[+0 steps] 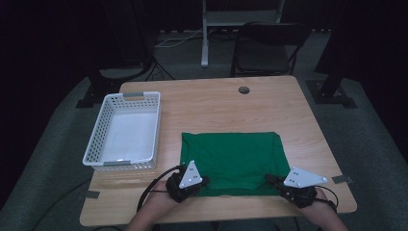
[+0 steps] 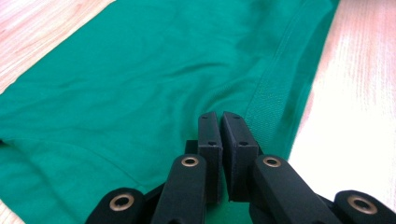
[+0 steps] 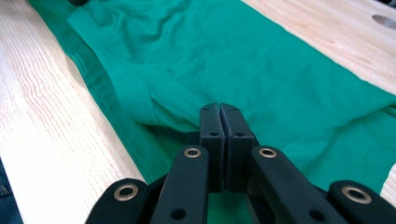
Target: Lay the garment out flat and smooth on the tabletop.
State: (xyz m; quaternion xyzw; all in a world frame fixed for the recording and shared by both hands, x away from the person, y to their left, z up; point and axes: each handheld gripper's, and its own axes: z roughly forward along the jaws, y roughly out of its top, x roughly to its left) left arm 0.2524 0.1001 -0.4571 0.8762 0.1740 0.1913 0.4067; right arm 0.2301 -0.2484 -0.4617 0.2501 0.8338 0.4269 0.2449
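Observation:
A green cloth (image 1: pixel 231 154) lies folded flat on the wooden table (image 1: pixel 211 101), toward its near edge. My left gripper (image 1: pixel 204 182) sits at the cloth's near left corner. In the left gripper view the jaws (image 2: pixel 220 116) are pressed together on a pinch of the green fabric (image 2: pixel 140 84), next to its hemmed edge. My right gripper (image 1: pixel 269 179) is at the near right corner. In the right gripper view its jaws (image 3: pixel 219 108) are closed on a raised fold of the cloth (image 3: pixel 261 60). Creases run toward both sets of tips.
A white perforated basket (image 1: pixel 96 139) stands empty on the table's left side. A round cable hole (image 1: pixel 244 90) is near the far edge. Grey tape marks (image 1: pixel 342 179) sit at the near corners. A chair (image 1: pixel 269 48) stands beyond the table.

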